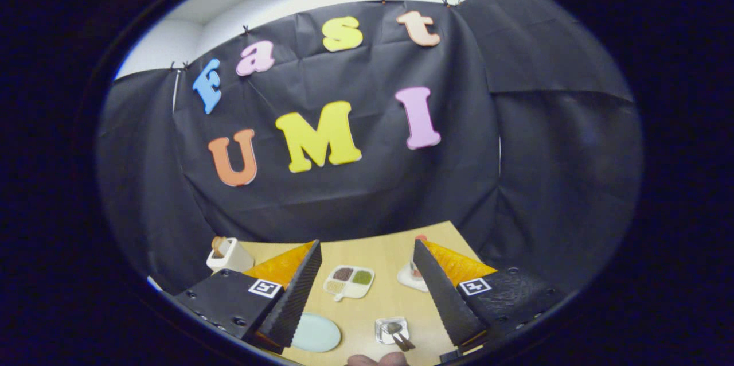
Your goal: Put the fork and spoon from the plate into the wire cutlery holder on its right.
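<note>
While your gripper (367,291) hangs with fingers apart and empty high above the wooden table (390,251), both dark-handled utensils (398,334) already seem to stand in the wire cutlery holder (392,330), right of the bare pale-blue round plate (315,333).

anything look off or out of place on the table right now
Nothing spilled or toppled. The plate lies bare, and the utensils already lean in the cutlery holder beside it. The gripper is open and holds nothing, high above the wooden table.
</note>
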The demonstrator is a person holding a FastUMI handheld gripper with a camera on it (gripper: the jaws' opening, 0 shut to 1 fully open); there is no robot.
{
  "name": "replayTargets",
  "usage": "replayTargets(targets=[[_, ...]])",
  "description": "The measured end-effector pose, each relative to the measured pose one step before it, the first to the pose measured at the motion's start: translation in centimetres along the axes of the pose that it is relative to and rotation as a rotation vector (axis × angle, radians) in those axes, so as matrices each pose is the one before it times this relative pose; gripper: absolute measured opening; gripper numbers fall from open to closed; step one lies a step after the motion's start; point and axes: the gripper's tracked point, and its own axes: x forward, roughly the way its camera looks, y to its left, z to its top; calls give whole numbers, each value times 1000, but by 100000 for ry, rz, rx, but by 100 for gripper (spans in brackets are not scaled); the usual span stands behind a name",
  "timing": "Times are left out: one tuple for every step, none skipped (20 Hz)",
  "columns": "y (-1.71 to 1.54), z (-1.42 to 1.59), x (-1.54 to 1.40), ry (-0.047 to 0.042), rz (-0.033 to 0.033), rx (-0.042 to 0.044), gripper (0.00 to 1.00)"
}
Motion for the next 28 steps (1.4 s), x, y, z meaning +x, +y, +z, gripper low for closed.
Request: replayTargets(targets=[[452,1242,-582,-4677,900,-941,96],[110,1061,-289,-4451,342,-2088,96],[60,947,-441,-3636,191,-2484,96],[265,935,-294,-2555,221,-1377,96],[178,480,-131,-1448,1,-494,96],[72,101,203,-676,54,-48,96],[-86,-8,-58,130,-404,328,96],[-289,-148,111,119,-599,622,96],[-282,-175,27,605,-1033,826,96],[-276,-98,40,206,-732,972,96],[-351,35,-42,-331,-1005,416,96],[-635,211,102,-580,-1197,453,96],[-476,103,46,-227,-1113,177,96],[-652,145,36,-339,-1107,-288,96],[-442,169,-89,-468,-1094,-454,96],[89,219,56,-576,-409,-253,96],[55,102,-84,-515,-231,-493,96],[129,-102,22,-180,307,-365,96],[165,-10,-101,140,282,-403,96],[141,-62,-41,290,125,-139,96],[60,23,-27,134,-96,155,96],[57,-35,45,-18,-75,377,96],[213,-11,-23,204,106,177,96],[234,-196,44,466,199,-140,96],[166,-47,27,335,47,-116,96],[9,-123,55,207,-149,559,96],[71,31,-69,-62,-176,545,96],[139,-178,-111,255,80,118,96]])
